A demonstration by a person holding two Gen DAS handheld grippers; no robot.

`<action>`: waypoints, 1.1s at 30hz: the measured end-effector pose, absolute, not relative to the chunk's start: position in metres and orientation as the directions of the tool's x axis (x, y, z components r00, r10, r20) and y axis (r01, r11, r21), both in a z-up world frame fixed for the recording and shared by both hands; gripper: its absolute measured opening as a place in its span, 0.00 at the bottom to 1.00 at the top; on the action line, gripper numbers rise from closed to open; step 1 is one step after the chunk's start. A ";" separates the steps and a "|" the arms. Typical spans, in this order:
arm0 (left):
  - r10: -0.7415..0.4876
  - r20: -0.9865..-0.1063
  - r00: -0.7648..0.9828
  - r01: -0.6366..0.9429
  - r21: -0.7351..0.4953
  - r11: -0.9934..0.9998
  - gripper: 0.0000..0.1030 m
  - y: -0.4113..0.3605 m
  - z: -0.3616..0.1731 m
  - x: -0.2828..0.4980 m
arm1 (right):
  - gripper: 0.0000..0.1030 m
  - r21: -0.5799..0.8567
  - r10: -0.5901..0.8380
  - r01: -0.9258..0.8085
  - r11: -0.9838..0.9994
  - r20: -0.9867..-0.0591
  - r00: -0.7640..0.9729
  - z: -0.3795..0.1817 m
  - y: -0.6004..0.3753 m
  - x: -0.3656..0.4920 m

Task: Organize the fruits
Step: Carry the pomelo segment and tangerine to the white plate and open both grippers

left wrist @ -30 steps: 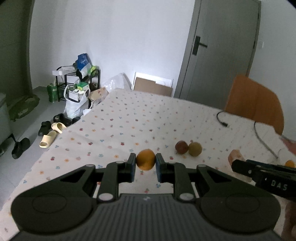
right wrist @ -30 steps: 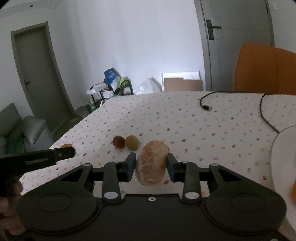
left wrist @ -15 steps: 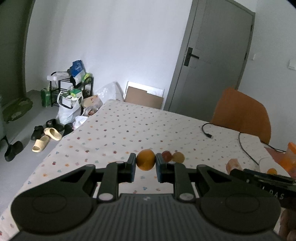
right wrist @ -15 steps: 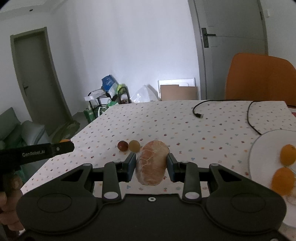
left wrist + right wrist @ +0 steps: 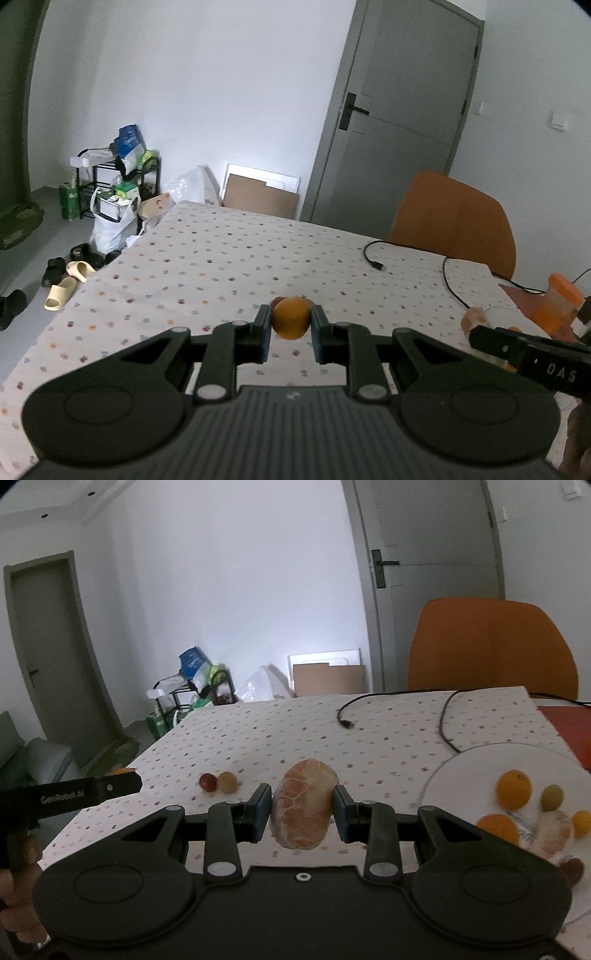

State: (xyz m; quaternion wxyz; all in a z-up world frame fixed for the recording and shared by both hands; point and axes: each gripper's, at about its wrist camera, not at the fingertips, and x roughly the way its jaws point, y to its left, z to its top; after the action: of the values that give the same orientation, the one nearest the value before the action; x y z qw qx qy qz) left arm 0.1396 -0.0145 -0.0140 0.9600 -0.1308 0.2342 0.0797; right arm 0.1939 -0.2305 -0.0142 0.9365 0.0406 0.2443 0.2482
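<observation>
Fruit is held in both hands right now. An orange (image 5: 291,318) is squeezed between the two fingers of the left hand-held gripper (image 5: 289,328), up above the bench (image 5: 221,251). A peeled pomelo piece (image 5: 303,803) is pinched in the right hand-held gripper (image 5: 301,812). It is held standing up, with its long side going up and down.

Just to the right of the right hand-held gripper, a white plate (image 5: 458,768) is seen on the bench. Some fruit is already laid on it: a big orange (image 5: 513,789), a green fruit (image 5: 552,797) and a few more. The plate is near the right hand-held gripper, so the pomelo piece is probably to be put down first. The left one is farther from the plate, so the orange must be carried more to the right.

Farther out on the bench, a red fruit (image 5: 207,782) and a yellow-green fruit (image 5: 226,782) are left side by side, touching. They lie ahead and to the left of the pomelo piece. They have not been moved to the plate yet.
</observation>
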 end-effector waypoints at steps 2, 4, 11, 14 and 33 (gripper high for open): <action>0.083 -0.472 0.878 -0.204 -0.211 0.956 0.20 -0.020 -0.014 0.142 | 0.33 0.195 0.475 -0.434 0.879 -0.432 0.767 -0.013 -0.238 0.194; 0.072 -0.474 0.878 -0.193 -0.211 0.958 0.20 -0.026 -0.014 0.146 | 0.33 0.198 0.466 -0.423 0.884 -0.429 0.774 -0.013 -0.244 0.195; 0.031 -0.455 0.890 -0.138 -0.203 0.969 0.20 -0.051 -0.007 0.157 | 0.33 0.197 0.435 -0.388 0.900 -0.420 0.796 -0.012 -0.267 0.195; 0.011 -0.450 0.893 -0.113 -0.200 0.973 0.20 -0.062 -0.004 0.163 | 0.33 0.206 0.427 -0.374 0.904 -0.413 0.804 -0.011 -0.279 0.195; -0.100 -0.457 0.884 0.032 -0.154 0.988 0.20 -0.133 -0.005 0.196 | 0.33 0.206 0.305 -0.243 0.948 -0.373 0.876 -0.004 -0.353 0.206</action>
State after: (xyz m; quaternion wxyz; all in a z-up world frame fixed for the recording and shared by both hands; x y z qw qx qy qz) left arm 0.1961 -0.1328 -0.0051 0.9679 -0.0710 0.2386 -0.0340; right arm 0.2060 -0.3530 -0.0038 0.9655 0.0767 0.2045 0.1419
